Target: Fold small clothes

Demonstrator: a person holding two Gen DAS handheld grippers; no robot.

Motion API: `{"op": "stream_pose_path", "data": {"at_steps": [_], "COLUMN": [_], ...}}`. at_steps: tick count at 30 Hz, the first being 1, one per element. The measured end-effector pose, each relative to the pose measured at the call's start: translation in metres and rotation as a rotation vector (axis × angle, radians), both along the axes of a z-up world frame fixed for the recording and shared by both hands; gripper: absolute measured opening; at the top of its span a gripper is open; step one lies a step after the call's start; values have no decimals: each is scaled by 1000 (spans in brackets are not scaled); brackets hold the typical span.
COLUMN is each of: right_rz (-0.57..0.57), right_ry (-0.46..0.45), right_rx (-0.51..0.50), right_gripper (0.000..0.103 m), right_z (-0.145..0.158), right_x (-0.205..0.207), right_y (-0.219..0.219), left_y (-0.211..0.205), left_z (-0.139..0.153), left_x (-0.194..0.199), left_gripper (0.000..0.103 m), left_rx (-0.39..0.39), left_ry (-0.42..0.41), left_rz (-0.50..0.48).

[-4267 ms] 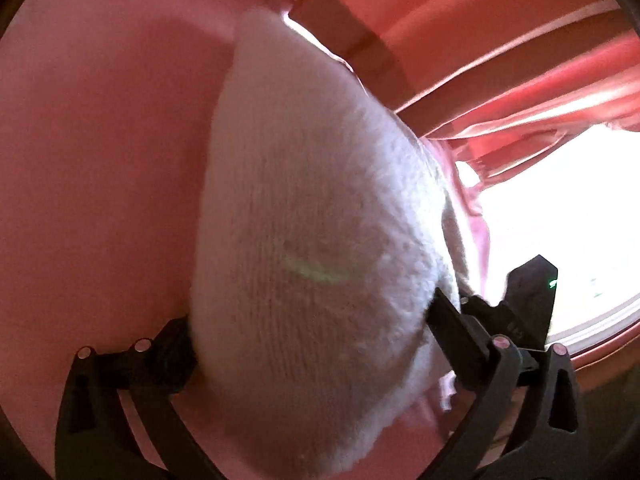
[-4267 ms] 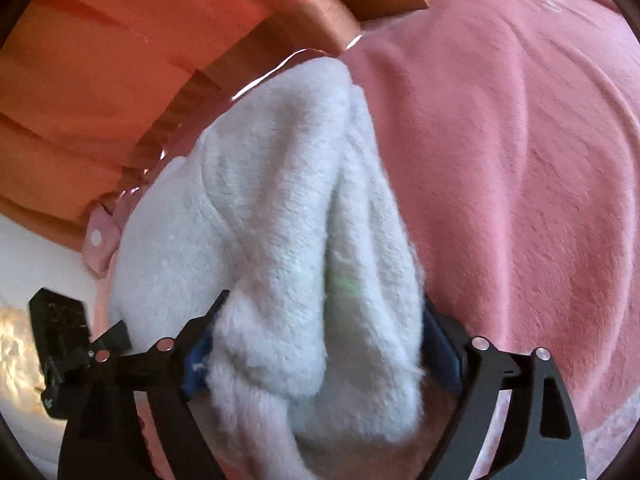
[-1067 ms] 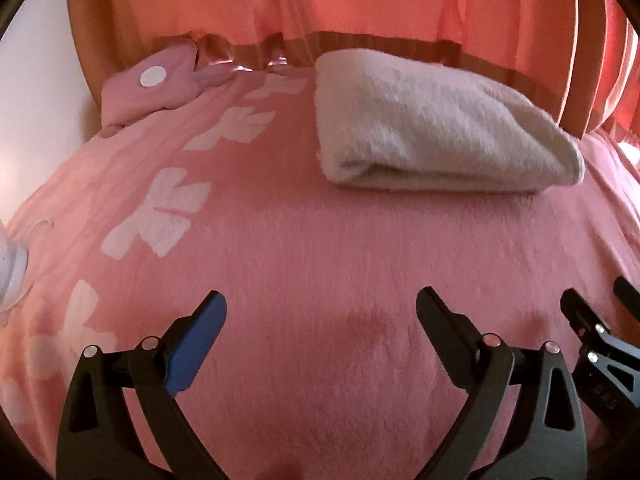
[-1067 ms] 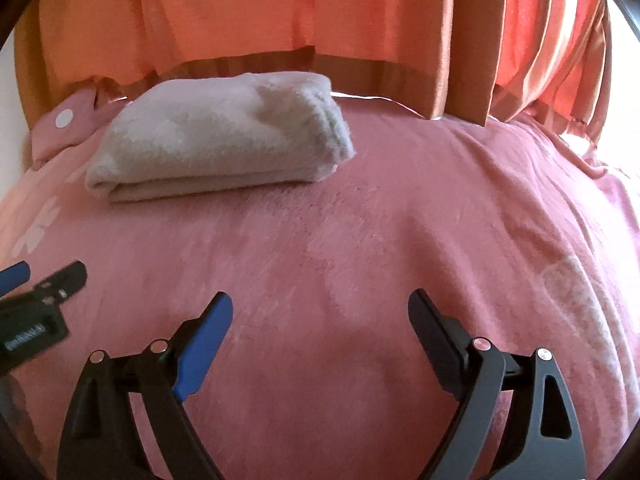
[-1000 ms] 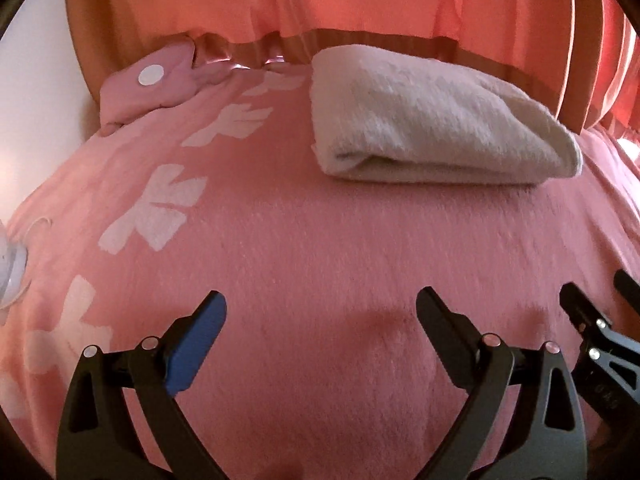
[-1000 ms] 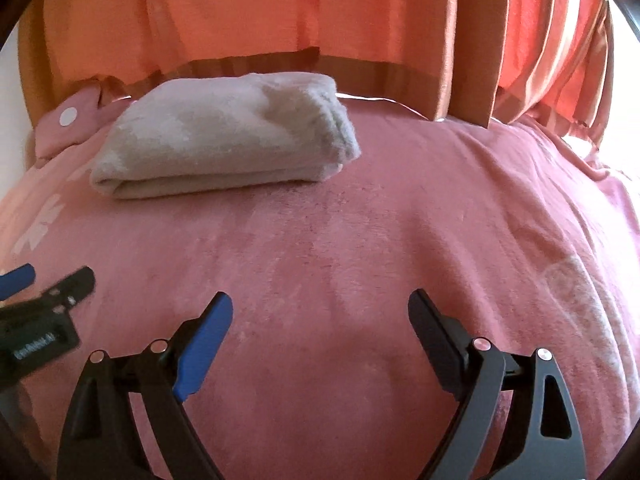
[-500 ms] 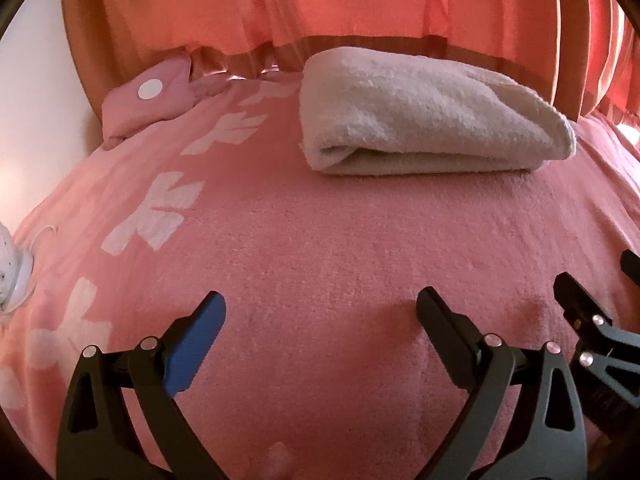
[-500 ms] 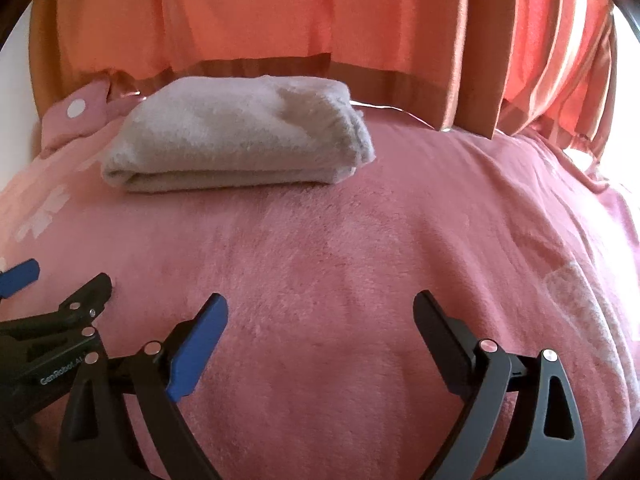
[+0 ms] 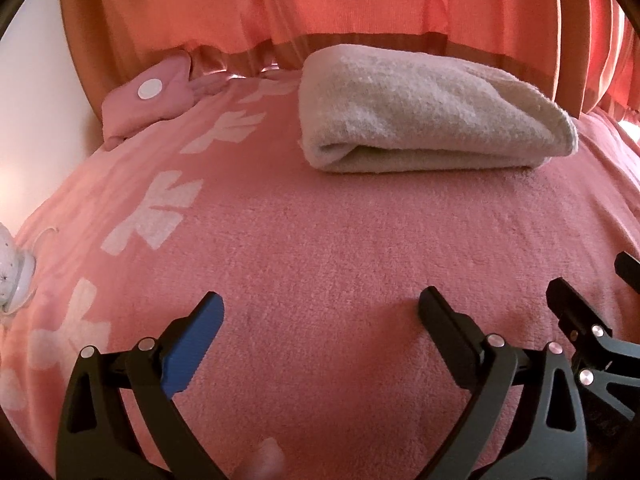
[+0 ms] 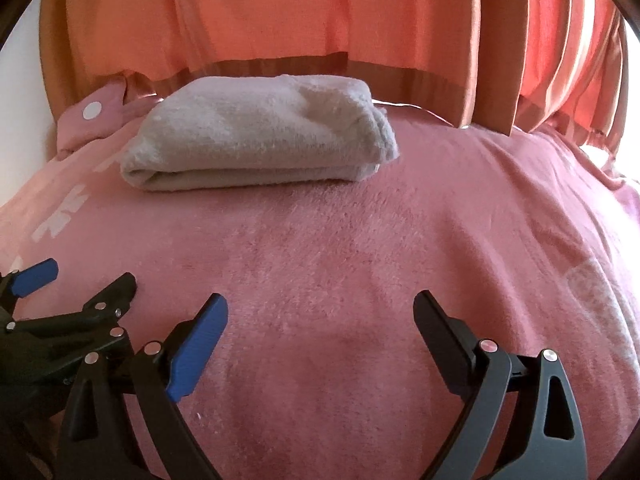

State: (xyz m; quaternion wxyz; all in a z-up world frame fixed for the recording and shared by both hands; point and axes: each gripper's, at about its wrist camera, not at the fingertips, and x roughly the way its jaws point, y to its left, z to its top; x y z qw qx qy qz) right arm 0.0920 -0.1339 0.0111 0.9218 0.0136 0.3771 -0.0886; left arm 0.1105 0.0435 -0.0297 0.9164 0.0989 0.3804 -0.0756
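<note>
one folded towel (image 9: 432,116) on blanket (image 9: 340,248); two hand-held grippers, both agape.

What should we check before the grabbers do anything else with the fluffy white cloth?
1. White cloth folded into a bundle: ok, its layers lie stacked with the fold edge facing the cameras.
2. Cloth resting flat on the pink blanket: ok.
3. Left gripper empty and open: ok, nothing between its fingers.
4. Right gripper empty and open: ok.
5. Both grippers apart from the cloth: ok, bare blanket lies between them and it.
6. Cloth's far side, by the orange curtain, tidy: cannot tell, it is hidden.
</note>
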Motion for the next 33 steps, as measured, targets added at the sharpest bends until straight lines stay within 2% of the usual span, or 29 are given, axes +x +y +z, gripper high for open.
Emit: {"op": "stream_pose_path", "data": {"at_steps": [33], "right_rz": [-11], "right_ry": [-4], "right_rx": [-15], "right_gripper": [92], "right_z": [-2], "right_x": [0], "right_y": [4], "left_y": [6], "left_z": [1], "left_x": [1], "left_gripper": [95], "left_rx": [9], "left_ry": [-9], "left_rz": [11]}}
